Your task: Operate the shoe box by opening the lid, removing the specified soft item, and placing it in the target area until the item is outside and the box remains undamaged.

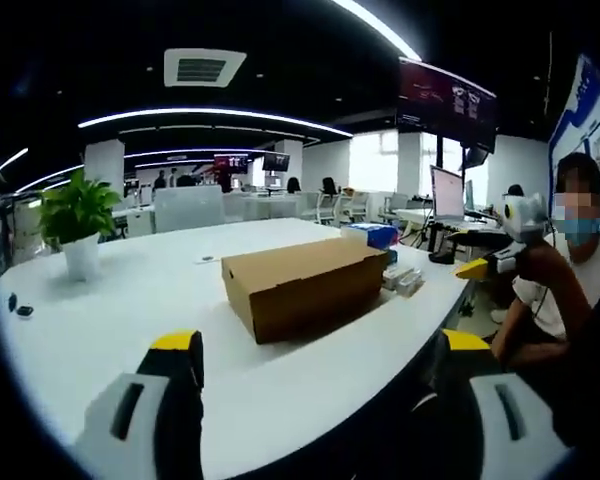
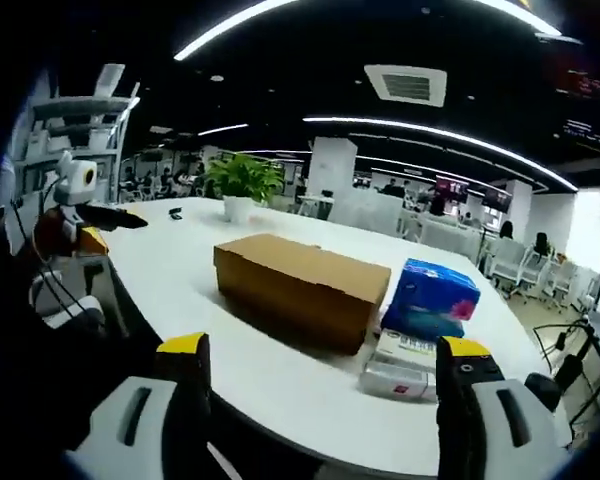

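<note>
Shoe box [image 2: 302, 283]: plain brown cardboard, matt, lid closed. Table [image 1: 160, 290]: smooth white top, slight sheen. Tissue pack [image 2: 430, 297]: glossy blue plastic wrap. Plant pot [image 1: 81, 257]: smooth white. Left gripper [image 1: 320, 355] and right gripper [image 2: 320, 360]: grey plastic jaws, yellow tips.

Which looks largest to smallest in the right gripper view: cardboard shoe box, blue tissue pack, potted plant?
1. Cardboard shoe box
2. Blue tissue pack
3. Potted plant, though it stands farther away, so its true size is unsure.
</note>
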